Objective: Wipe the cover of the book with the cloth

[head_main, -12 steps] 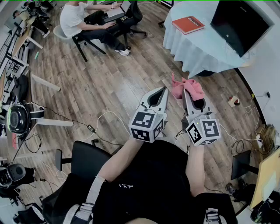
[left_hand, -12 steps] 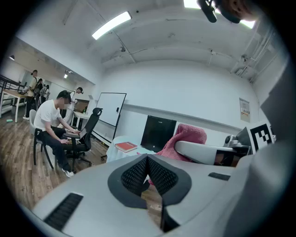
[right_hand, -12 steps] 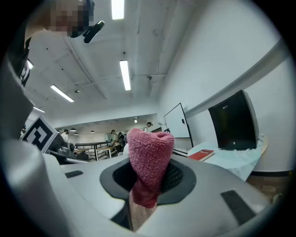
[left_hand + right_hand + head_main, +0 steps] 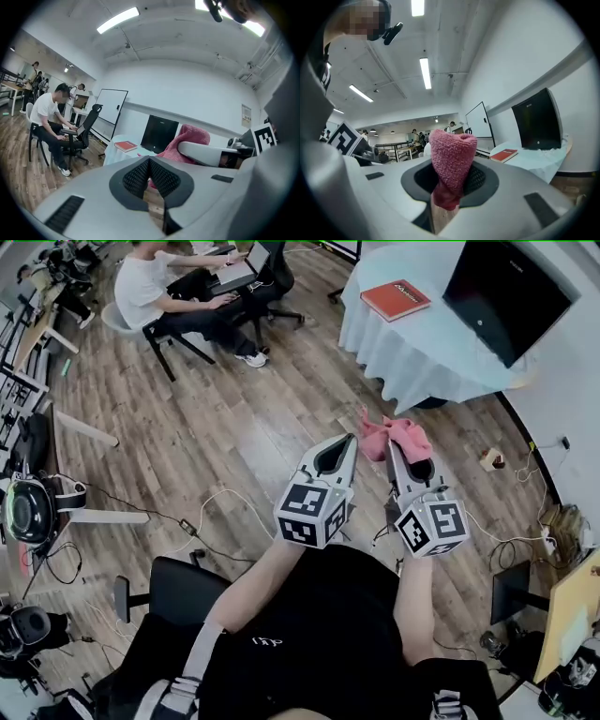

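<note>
A red book [image 4: 396,299] lies on a round table draped in a pale cloth [image 4: 412,352], well ahead of both grippers. My right gripper [image 4: 392,452] is shut on a pink cloth [image 4: 395,435], held in the air above the wooden floor. In the right gripper view the pink cloth [image 4: 451,164] stands bunched up out of the jaws of the right gripper [image 4: 449,187], and the book [image 4: 504,155] shows far off to the right. My left gripper [image 4: 350,441] is shut with nothing in it. The left gripper view shows its tips [image 4: 150,161] closed, with the book [image 4: 125,146] beyond them.
A black screen [image 4: 506,294] stands on the table next to the book. A person sits on a chair [image 4: 169,296] at a desk to the far left. Cables [image 4: 202,512] trail over the floor, and a black office chair [image 4: 178,592] is close behind me.
Both grippers have drifted slightly up and left in the head view, with the pink cloth still in the right one. The table has shifted a little in the view.
</note>
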Demonstrator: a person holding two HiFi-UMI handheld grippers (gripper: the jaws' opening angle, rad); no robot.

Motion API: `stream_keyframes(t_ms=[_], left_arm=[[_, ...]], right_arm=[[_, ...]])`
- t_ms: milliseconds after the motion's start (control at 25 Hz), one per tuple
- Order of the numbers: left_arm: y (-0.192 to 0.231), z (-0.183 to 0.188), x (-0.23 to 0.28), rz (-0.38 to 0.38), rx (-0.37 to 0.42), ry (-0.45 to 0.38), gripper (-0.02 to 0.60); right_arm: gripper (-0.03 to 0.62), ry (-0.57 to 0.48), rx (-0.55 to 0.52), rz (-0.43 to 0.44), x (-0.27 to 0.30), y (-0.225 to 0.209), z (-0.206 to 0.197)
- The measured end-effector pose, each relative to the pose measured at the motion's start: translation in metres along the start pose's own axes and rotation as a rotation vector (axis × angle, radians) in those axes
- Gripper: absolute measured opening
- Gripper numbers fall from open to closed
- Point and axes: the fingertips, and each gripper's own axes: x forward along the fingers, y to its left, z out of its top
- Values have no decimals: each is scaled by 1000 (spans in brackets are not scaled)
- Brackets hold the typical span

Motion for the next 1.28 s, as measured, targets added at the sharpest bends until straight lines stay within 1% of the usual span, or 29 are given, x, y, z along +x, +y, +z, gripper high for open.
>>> stream_keyframes(t_ms=[160,360,440,560,680,800,920,1000,1120,1280], left_arm=[[22,3,6,-13,-17,9,12],[67,13,14,5,-48,37,12],[88,19,15,18,-59,47,13],[129,29,16,48,-79,59,13],[169,33,14,87,-119,72,12],[200,46,18,101,-145,52,12],[207,51,24,83,-142,41,13],[209,57,30,64,-126,37,12],[214,67,37,41,-108,28,12],[222,82,44,12,-89,5,14]], right_arm=[[101,31,1,-15,24,6,-9],[101,81,24,-20,70,15,-19],[101,105,38,-27,95,18,-23],[101,115,28,-41,136,28,-22],[101,126,17,-10,165,52,-23],[101,150,-7,6,188,65,-26],[101,161,-12,-14,199,58,-27],[101,141,-22,-26,209,54,-19],[101,110,-41,-20,225,57,-5],[101,92,-61,-19,242,59,3]])
